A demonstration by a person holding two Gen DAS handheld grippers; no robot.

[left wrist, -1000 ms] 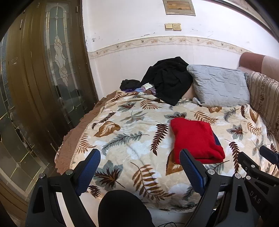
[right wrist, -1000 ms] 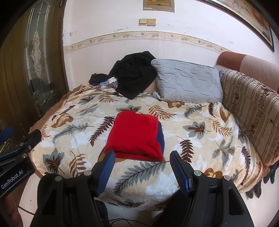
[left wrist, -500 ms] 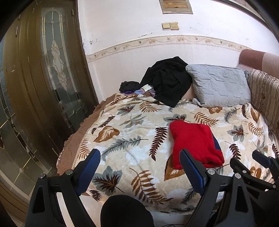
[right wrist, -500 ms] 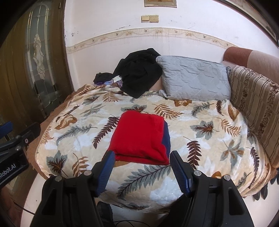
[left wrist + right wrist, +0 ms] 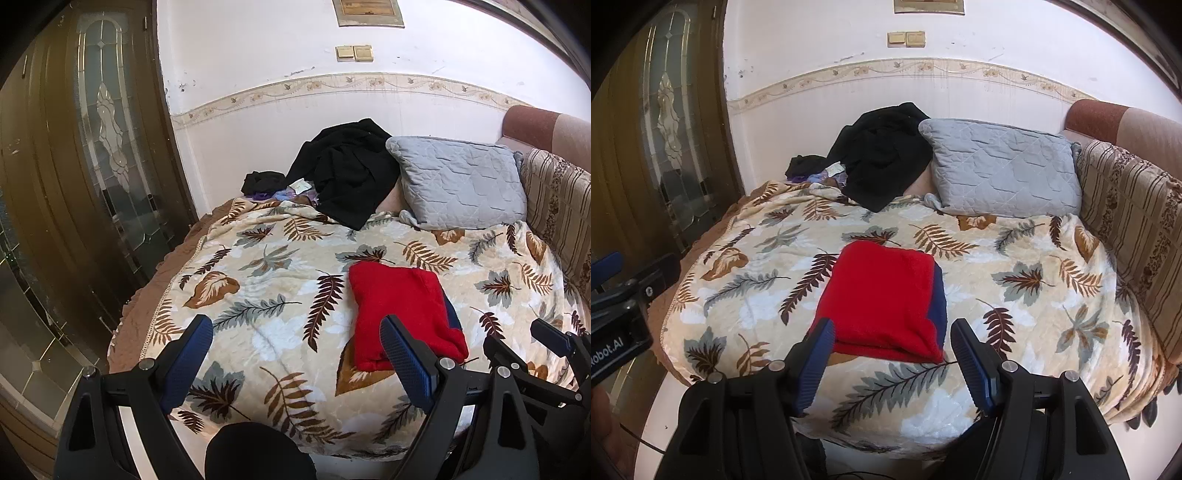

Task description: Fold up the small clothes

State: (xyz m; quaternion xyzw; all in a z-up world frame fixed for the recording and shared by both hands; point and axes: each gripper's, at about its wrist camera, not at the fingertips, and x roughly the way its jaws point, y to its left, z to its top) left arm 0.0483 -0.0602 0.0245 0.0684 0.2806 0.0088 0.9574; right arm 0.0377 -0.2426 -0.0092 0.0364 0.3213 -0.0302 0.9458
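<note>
Both cameras sit closer to the bed (image 5: 258, 280) than a second ago, and the red garment (image 5: 882, 299) fills more of each view; the garment itself lies as it did.

Left hand-held gripper (image 5: 295, 354): jaws spread wide, nothing between them, held off the near edge of the bed, to the left of the red garment. Its finger pads (image 5: 404, 360) are blue and ribbed, on black frames.

Right hand-held gripper (image 5: 892, 354): jaws likewise apart and empty, lined up just short of the red garment's near edge, not touching it.

Red garment: folded into a rough rectangle, fleecy in texture, with a dark blue layer showing along its right edge. It rests flat near the middle of the bed, on a plush blanket (image 5: 1015, 266) printed with brown and grey leaves.

Behind the red garment, against the wall, lie a crumpled black garment (image 5: 347, 173) and a grey quilted pillow (image 5: 461, 181). A striped brown cushion (image 5: 1137, 221) stands to the right of the red garment. A dark wooden door with patterned glass (image 5: 107, 129) stands to its left.
</note>
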